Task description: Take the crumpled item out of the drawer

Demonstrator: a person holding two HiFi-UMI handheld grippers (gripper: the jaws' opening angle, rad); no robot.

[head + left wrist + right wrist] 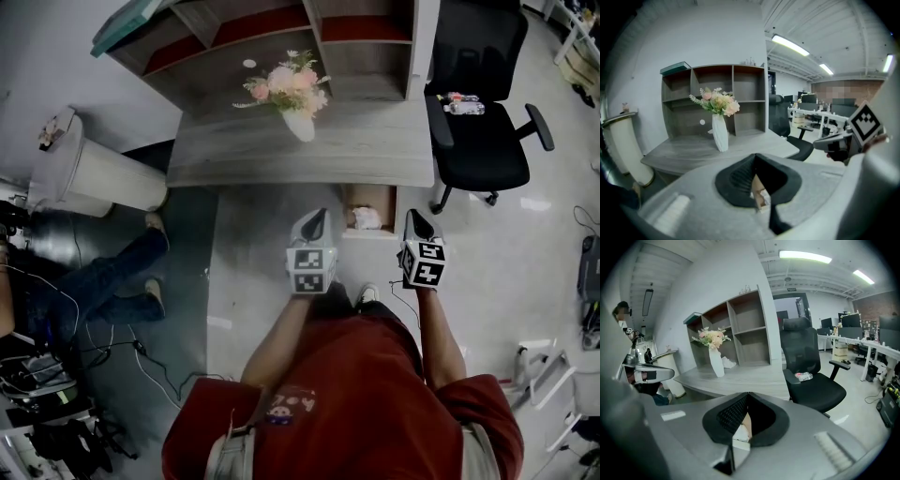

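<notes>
A crumpled white item point(366, 218) lies in the open wooden drawer point(349, 201) that sticks out under the grey desk point(281, 155). My left gripper point(318, 218) hangs just left of the drawer, its jaws shut and empty. My right gripper point(414, 218) is just right of the drawer, also shut and empty. Both are held above the floor, apart from the item. In the left gripper view the left gripper point(756, 157) has its black pads point(736, 180) together. The right gripper view shows the right gripper point(747, 395) shut, with a sliver of the white item point(738, 432) below the pads.
A white vase of pink flowers point(298, 120) stands on the desk before a shelf unit point(281, 37). A black office chair point(480, 141) sits right of the drawer. A white cylindrical bin point(94, 173) and a seated person's legs point(122, 277) are at the left, beside cables point(56, 375).
</notes>
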